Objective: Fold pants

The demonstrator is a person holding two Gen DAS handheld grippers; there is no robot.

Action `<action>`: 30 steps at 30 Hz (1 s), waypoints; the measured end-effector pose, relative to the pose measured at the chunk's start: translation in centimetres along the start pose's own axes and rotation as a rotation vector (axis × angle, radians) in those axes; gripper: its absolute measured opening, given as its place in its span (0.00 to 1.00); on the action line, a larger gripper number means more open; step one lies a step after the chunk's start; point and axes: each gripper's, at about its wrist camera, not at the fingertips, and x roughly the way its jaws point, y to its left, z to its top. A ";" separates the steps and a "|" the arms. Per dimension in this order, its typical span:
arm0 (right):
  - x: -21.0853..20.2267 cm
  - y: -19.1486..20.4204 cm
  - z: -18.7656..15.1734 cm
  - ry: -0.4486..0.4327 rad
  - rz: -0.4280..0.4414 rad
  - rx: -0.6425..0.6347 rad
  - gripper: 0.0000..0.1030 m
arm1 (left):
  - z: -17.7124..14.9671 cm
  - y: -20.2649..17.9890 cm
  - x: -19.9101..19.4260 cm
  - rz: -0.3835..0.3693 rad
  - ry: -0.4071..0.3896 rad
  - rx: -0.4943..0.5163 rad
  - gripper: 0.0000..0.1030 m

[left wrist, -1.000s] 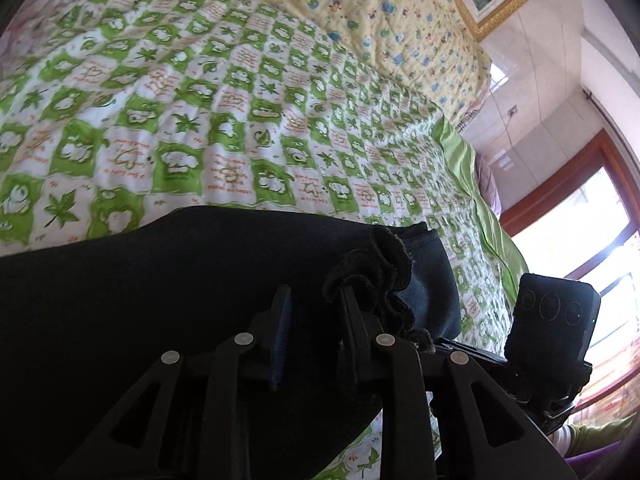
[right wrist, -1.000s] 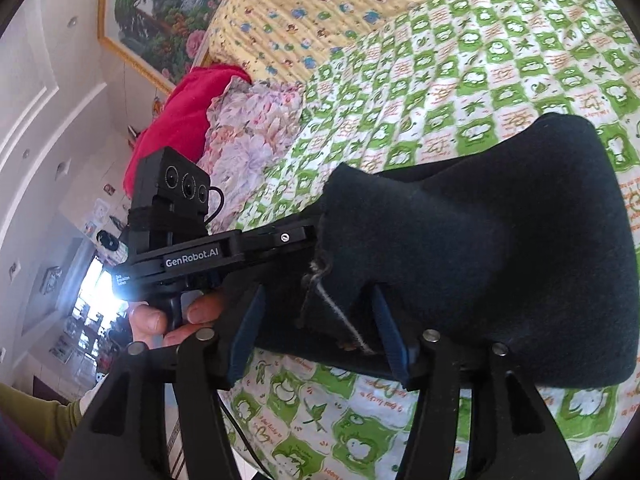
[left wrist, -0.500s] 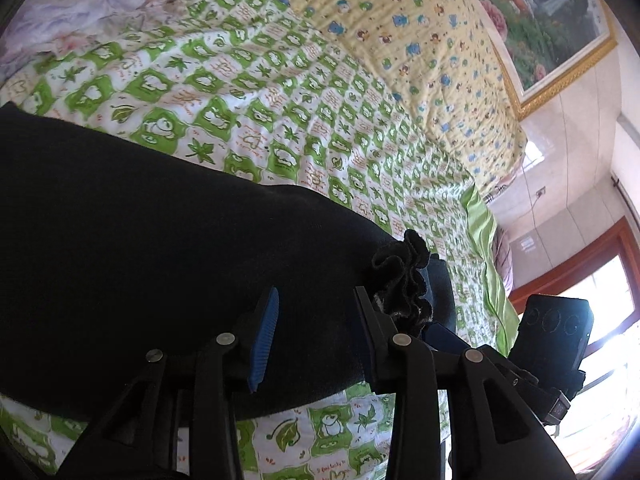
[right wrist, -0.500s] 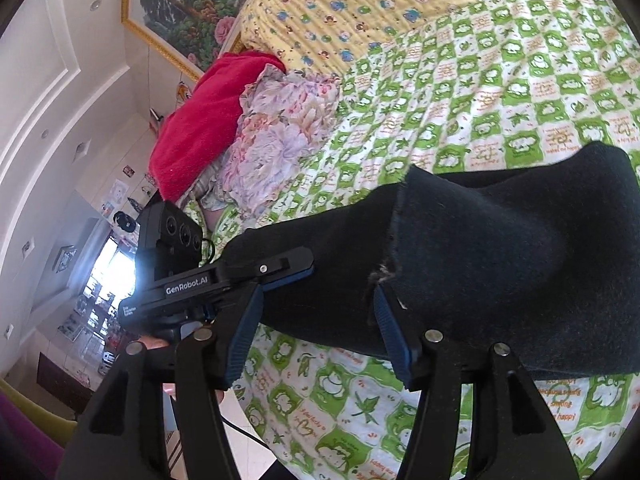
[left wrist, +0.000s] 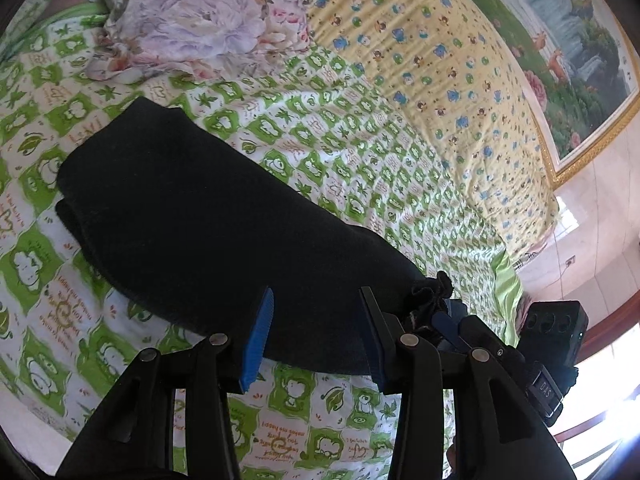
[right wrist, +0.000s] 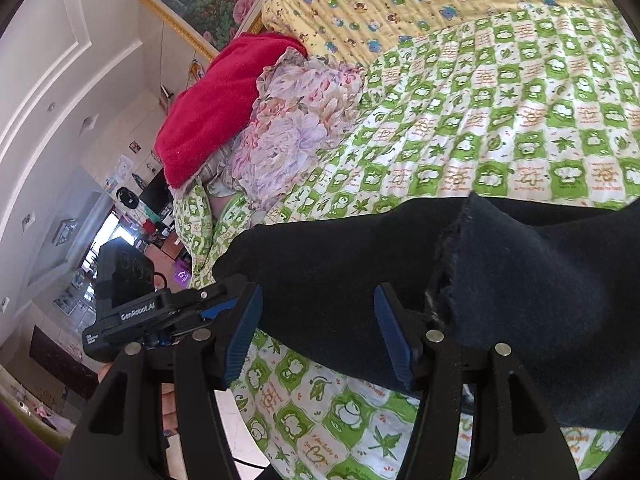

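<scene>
From your left wrist camera, your left gripper [left wrist: 316,332] shows its fingers spread, nothing between them; the dark pants [left wrist: 208,232] lie folded on the bed [left wrist: 360,184], just beyond the blue finger pads; a floral cloth [left wrist: 192,28] sits at the far end; your right gripper [left wrist: 448,320] appears at the pants' bunched edge. From your right wrist camera, your right gripper [right wrist: 320,332] also has fingers spread apart; the pants [right wrist: 500,288] stretch across the green checked bed [right wrist: 500,120]; a red blanket [right wrist: 224,108] lies beyond.

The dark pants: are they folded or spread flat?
Folded: the dark pants show stacked layers at one end, with a raw edge lying across them.
</scene>
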 end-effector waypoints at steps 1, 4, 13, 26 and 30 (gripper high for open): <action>0.4 0.2 0.1 0.009 0.000 -0.008 0.58 | -0.2 0.2 -0.2 0.009 -0.005 -0.007 0.41; 1.5 0.9 0.5 0.033 0.008 -0.032 0.59 | -0.6 1.3 -1.2 0.053 -0.027 -0.031 0.45; 4.9 3.0 1.5 0.111 0.025 -0.109 0.59 | -1.4 5.2 -3.4 0.138 -0.075 -0.160 0.52; 9.6 4.6 3.5 0.193 0.034 -0.178 0.59 | -0.7 8.9 -3.8 0.162 -0.089 -0.282 0.56; 11.4 5.0 4.4 0.224 0.032 -0.208 0.59 | -0.5 9.6 -3.5 0.155 -0.094 -0.311 0.56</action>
